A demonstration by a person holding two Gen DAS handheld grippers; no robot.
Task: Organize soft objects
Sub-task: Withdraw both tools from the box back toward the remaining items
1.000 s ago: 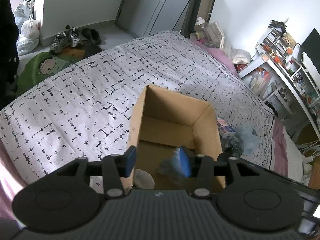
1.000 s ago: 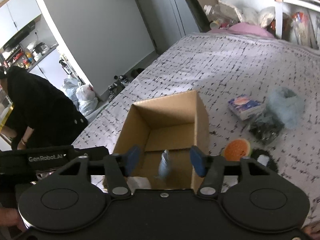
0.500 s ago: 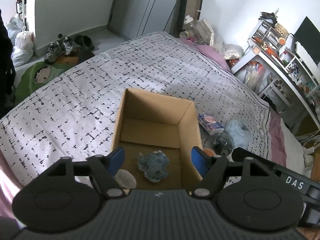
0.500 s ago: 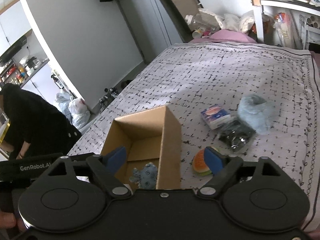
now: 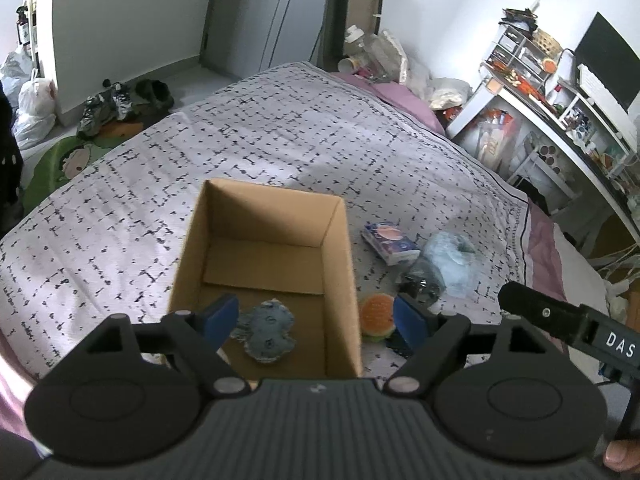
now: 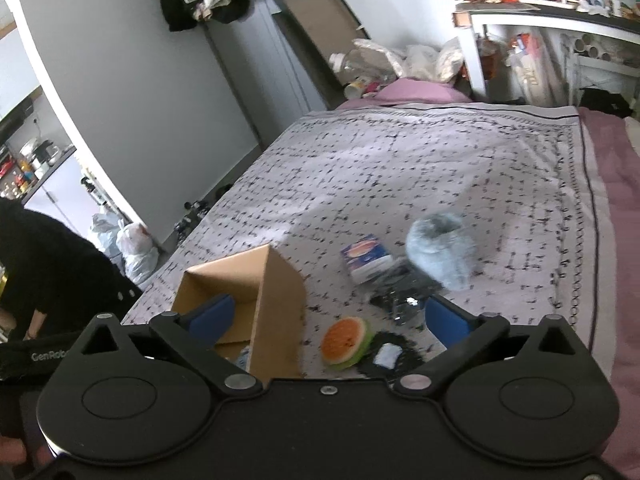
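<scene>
Both tongs opening, empty; cardboard box (image 5: pixel 340 280) wall stands between left tongs (image 5: pixel 316 320) and orange toy (image 5: pixel 376 314).

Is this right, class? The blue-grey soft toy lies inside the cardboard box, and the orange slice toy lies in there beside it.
Not quite. The blue-grey soft toy does lie inside the cardboard box, but the orange slice toy lies outside it, on the bedspread beside the box's right wall. The left wrist view shows this, and the right wrist view confirms it.

Two wrist fisheyes looking steeply down over bed (image 5: pixel 280 128), close above, both sharing cardboard box (image 5: pixel 340 264), right view offset rightward
</scene>
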